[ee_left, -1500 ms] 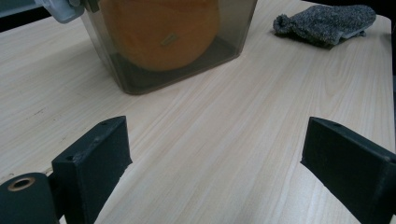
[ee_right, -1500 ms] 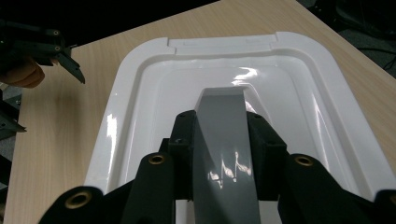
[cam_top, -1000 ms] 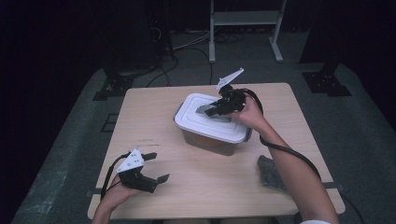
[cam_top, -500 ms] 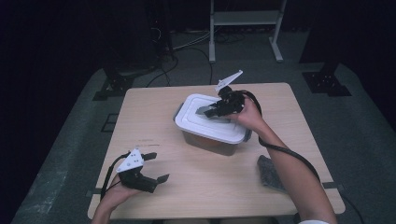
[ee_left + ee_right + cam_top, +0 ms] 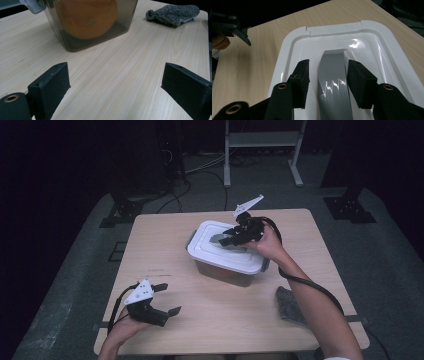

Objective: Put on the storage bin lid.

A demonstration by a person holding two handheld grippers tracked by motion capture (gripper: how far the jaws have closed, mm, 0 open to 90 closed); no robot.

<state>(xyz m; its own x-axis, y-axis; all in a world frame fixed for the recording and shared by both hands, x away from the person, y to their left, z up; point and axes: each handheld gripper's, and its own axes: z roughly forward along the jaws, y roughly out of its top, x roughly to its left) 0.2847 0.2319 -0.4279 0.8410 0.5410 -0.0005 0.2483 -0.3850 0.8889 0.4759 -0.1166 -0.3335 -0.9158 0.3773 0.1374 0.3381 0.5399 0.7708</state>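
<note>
White-lidded box (image 5: 227,254), one; grey cloth (image 5: 291,304), one.

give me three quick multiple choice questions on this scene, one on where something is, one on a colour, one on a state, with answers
1. Where does the grey cloth lie?
A. on the lid
B. on the table, near the person's right forearm
C. inside the container

2. What colour is the handle on the white lid?
A. grey
B. red
C. yellow

3. How do the right tongs stand?
A. shut on the cloth
B. open, one jaw on each side of the lid's handle
C. lying on the floor

Answers:
1. B: the high view shows the cloth on bare wood, apart from the container.
2. A: the right gripper view shows a glossy grey strip down the lid's middle.
3. B: in that view a gap shows between each jaw and the handle. The left tongs are also open, over bare table.
</note>
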